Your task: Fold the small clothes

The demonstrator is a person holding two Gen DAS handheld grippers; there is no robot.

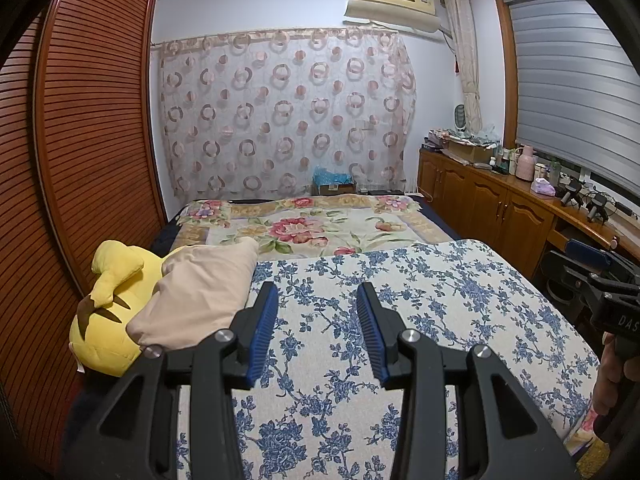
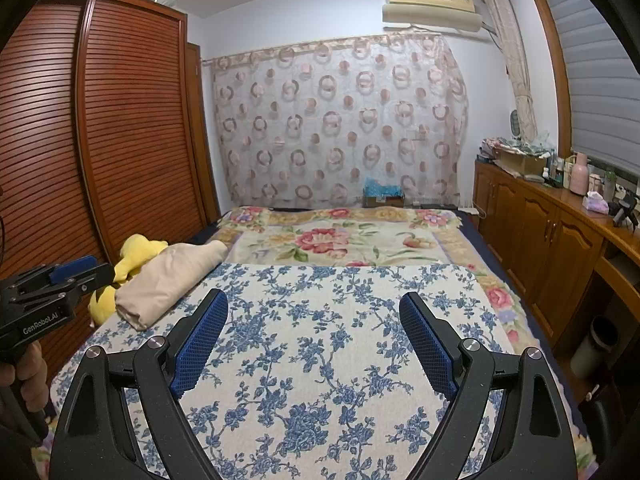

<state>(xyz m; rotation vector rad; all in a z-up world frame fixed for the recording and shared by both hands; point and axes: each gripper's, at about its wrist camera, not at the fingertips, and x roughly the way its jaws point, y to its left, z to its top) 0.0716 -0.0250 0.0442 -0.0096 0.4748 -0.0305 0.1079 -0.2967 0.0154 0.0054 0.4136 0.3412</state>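
A beige folded cloth (image 1: 196, 296) lies at the left edge of the blue-flowered cover (image 1: 420, 320), leaning on a yellow plush toy (image 1: 108, 316). It also shows in the right wrist view (image 2: 168, 280). My left gripper (image 1: 318, 296) is open and empty, held above the cover, right of the cloth. My right gripper (image 2: 314, 304) is open wide and empty above the cover's (image 2: 340, 340) middle. Each gripper shows at the other view's edge: the right (image 1: 600, 276), the left (image 2: 60, 276).
A red-flowered blanket (image 1: 320, 224) covers the far half of the bed. A slatted wooden wardrobe (image 1: 80, 140) stands on the left. Wooden cabinets (image 2: 560, 240) with bottles and boxes run along the right. A patterned curtain (image 1: 280, 112) hangs behind.
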